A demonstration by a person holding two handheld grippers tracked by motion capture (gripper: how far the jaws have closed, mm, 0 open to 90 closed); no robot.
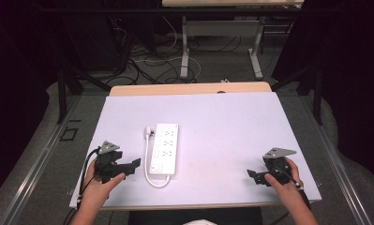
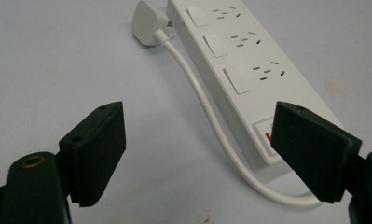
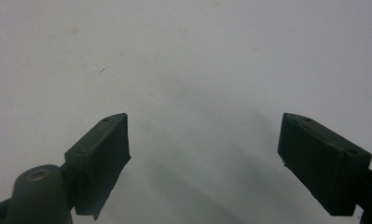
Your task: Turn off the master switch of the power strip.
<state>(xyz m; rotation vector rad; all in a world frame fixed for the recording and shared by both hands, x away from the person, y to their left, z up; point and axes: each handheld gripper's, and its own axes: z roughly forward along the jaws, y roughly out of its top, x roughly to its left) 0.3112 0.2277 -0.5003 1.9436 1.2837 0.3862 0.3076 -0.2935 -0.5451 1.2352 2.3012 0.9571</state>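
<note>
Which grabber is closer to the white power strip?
Left. The left gripper sits just beside the power strip, next to its cable. The right gripper is far off across the table.

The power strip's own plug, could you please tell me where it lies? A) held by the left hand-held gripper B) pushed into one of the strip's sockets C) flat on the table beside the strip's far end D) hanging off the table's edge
C: in the left gripper view the plug lies on the table next to the far end of the power strip, its cable looping back to the near end.
</note>
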